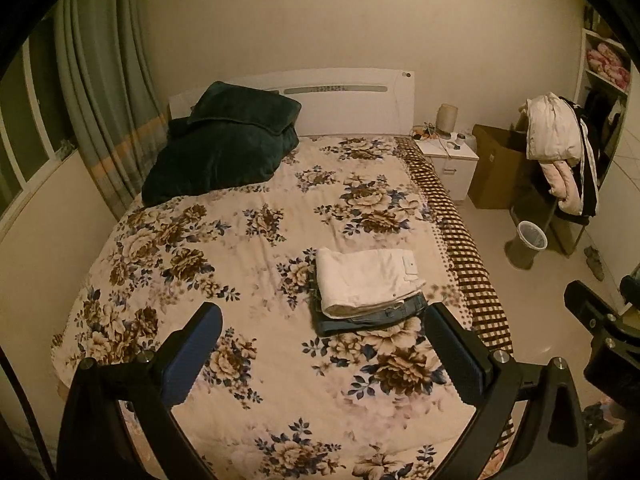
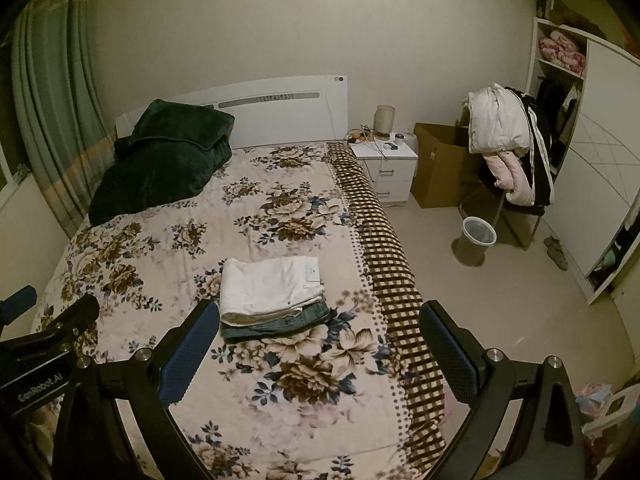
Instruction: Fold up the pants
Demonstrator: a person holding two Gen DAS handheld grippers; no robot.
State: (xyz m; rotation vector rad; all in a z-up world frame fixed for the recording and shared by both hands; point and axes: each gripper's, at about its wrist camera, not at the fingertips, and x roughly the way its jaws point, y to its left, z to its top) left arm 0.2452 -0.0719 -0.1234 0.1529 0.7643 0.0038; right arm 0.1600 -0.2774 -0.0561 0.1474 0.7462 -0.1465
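Folded white pants (image 1: pixel 368 280) lie on top of folded blue jeans (image 1: pixel 372 316) in a small stack on the floral bedspread (image 1: pixel 248 248). The stack also shows in the right wrist view, white pants (image 2: pixel 272 288) over jeans (image 2: pixel 280 322). My left gripper (image 1: pixel 324 320) is open and empty, held above the bed with the stack just beyond its fingertips. My right gripper (image 2: pixel 320 320) is open and empty, held above the bed's right side, the stack near its left finger (image 2: pixel 188 344).
A dark green blanket (image 1: pixel 224 144) is piled at the bed's head on the left. A white nightstand (image 2: pixel 386 164), cardboard box (image 2: pixel 440 164), chair with clothes (image 2: pixel 508 148), waste bin (image 2: pixel 478 240) and wardrobe (image 2: pixel 592 160) stand right of the bed. Curtains (image 1: pixel 100 80) hang left.
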